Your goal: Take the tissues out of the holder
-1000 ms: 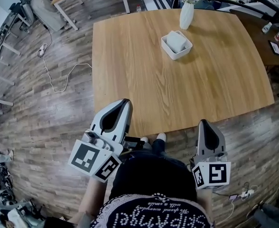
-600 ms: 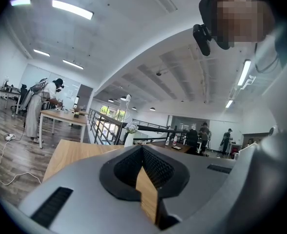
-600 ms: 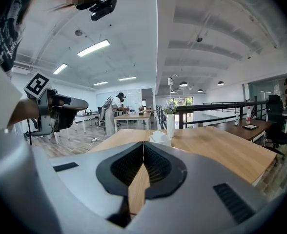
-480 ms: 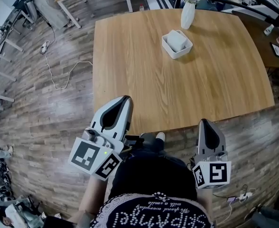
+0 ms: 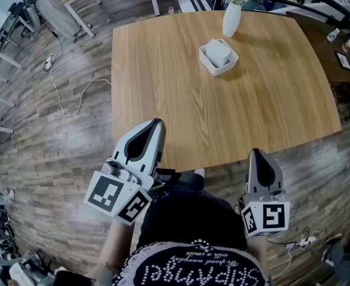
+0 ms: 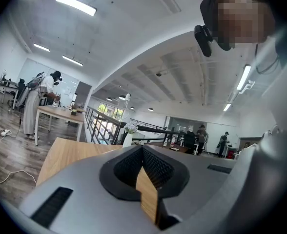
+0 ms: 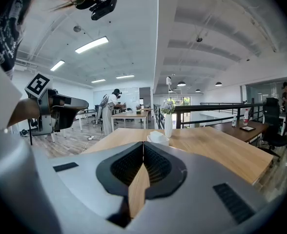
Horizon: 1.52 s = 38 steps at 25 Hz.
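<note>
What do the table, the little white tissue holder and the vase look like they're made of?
The table looks like wood or veneer: light, matte, with visible grain. The tissue holder seems to be glazed ceramic or plastic: plain white, with thick smooth walls. The vase is likely ceramic, white and opaque, though it is too small to be sure.

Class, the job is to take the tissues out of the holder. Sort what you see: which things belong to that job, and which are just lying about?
Belong to the job:
- tissues
- white holder
- left gripper, shut
- right gripper, shut

Just lying about:
- vase of flowers near the holder
- bottles on the dark side table
</note>
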Motion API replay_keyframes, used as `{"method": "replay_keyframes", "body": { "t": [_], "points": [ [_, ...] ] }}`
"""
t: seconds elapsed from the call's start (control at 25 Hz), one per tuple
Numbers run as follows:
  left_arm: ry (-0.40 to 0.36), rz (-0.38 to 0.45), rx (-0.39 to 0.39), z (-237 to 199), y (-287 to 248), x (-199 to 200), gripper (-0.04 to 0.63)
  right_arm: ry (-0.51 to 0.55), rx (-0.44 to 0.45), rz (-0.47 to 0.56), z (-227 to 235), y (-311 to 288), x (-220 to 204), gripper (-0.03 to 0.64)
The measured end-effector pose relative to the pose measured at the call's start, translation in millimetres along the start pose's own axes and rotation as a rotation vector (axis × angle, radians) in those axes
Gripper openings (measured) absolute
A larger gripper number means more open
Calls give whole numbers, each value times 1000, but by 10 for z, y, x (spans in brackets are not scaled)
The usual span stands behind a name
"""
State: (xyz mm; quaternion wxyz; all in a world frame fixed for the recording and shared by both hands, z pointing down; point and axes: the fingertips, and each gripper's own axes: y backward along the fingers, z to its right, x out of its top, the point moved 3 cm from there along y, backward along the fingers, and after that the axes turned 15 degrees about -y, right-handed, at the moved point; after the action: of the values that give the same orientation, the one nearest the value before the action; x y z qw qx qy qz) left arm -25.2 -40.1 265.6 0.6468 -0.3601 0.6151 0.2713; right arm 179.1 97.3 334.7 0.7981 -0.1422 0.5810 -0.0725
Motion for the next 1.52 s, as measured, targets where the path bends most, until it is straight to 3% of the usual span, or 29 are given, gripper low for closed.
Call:
{"method": "replay_keyframes", "body": {
  "t": [0.4,0.68,1.0,1.52],
  "points": [
    [22,-17,-31,-355,-254,87,5,-5,-27,-8,-158,-261,138,11],
    [33,-9,-78,-328,-396,50,5,-8,-64,-10,-173,-294,113,11],
    [28,-2,-116,-305,-448,17,5,3,-42,-6,-327,-444,124,11],
    [27,-42,-108,-338,-457,-114,5,-17,-26,-42,-378,-524,49,11]
  ]
}}
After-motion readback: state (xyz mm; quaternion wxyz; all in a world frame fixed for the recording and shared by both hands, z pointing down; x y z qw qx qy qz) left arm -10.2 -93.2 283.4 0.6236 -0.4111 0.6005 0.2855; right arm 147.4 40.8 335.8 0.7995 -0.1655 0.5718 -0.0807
